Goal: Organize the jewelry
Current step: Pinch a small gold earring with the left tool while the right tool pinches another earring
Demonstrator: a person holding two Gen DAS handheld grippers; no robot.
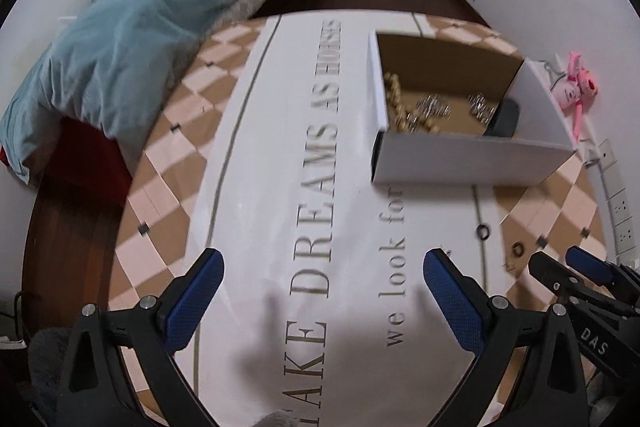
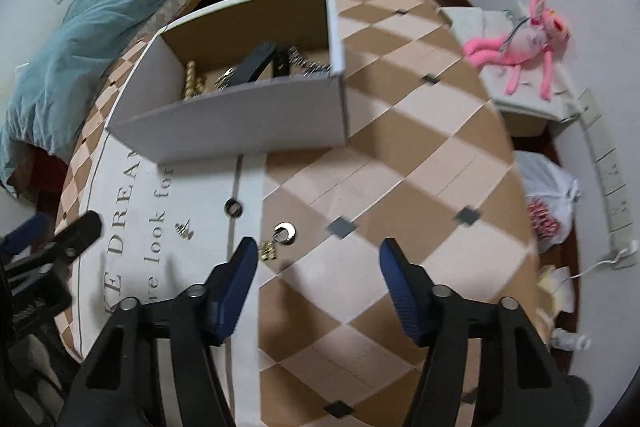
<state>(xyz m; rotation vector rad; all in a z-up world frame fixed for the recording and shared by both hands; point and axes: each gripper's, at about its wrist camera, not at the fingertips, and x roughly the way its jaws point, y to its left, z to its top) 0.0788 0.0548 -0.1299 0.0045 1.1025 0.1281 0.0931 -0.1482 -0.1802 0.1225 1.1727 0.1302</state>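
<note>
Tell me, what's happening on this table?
Someone with a gripper in each hand is sorting jewelry into a white box, which already holds several pieces. Both the left gripper and right gripper are open and empty. A silver ring, black ring and gold pieces lie loose on the tablecloth.

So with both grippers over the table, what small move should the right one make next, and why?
Probably shift the right gripper slightly left and lower its open, empty jaws around the silver crescent earring, which lies loose on the tablecloth, outside the white cardboard box holding other jewelry.
</note>
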